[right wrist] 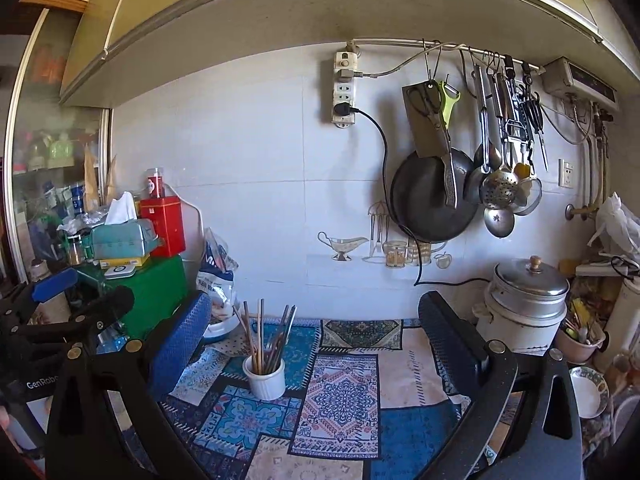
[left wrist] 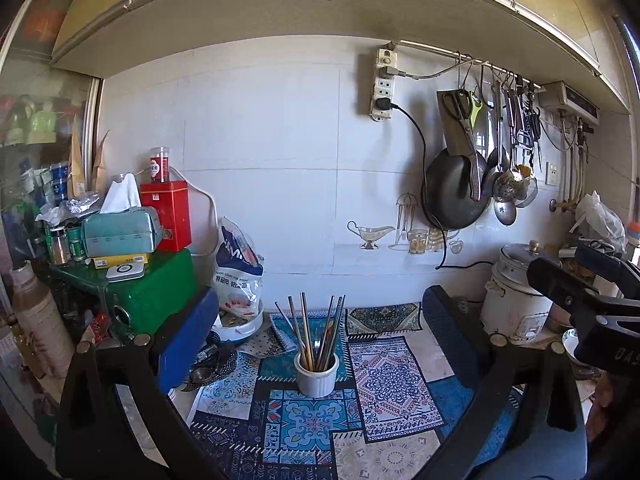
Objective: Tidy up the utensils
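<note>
A white ribbed ceramic cup [left wrist: 316,378] [right wrist: 264,381] stands on the patterned blue mat [left wrist: 384,384] [right wrist: 340,400]. It holds several chopsticks [left wrist: 306,328] [right wrist: 260,336] and other thin utensils, all upright and fanned out. My left gripper [left wrist: 320,316] is open, its blue-padded fingers wide apart, with the cup seen between them farther ahead. My right gripper [right wrist: 316,320] is open too and holds nothing; the cup lies ahead of its left finger. Each gripper shows at the edge of the other's view: the right gripper [left wrist: 580,292], the left gripper [right wrist: 72,304].
Ladles, a strainer, scissors and a dark pan [left wrist: 456,192] [right wrist: 432,196] hang from a wall rail. A white steamer pot [left wrist: 516,296] [right wrist: 524,304] stands at the right. A green box [left wrist: 152,284] stacked with a red tin and a tissue box crowds the left. A bowl [right wrist: 588,388] sits far right.
</note>
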Motion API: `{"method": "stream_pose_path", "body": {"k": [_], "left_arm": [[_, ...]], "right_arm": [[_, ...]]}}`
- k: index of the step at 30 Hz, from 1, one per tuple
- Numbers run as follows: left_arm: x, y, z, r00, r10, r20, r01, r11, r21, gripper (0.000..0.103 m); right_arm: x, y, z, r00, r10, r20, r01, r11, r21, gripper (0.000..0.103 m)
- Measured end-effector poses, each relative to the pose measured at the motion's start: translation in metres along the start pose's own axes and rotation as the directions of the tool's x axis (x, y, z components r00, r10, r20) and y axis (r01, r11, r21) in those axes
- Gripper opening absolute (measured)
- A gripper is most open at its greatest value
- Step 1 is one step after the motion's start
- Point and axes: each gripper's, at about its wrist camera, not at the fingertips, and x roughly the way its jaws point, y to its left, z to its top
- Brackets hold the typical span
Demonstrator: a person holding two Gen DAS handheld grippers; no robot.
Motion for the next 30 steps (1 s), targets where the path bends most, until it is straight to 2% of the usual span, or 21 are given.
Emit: {"method": "stream_pose_path", "body": {"k": [6,30], "left_arm": [[0.001,0.000,0.000,1.000,0.029,0.003,-0.029,1.000,0.007,0.102],[0.011,0.000,-0.005,0.999,0.034,-0.014,-0.034,0.999,0.007,0.102]], "right_arm": [[-0.001,0.001,0.000,1.000,0.008,-0.005,-0.008,1.000,-0.004,0.103],[0.007,0.005,-0.002,0.999,0.008,-0.050,-0.008,1.000,-0.013,0.103]]}}
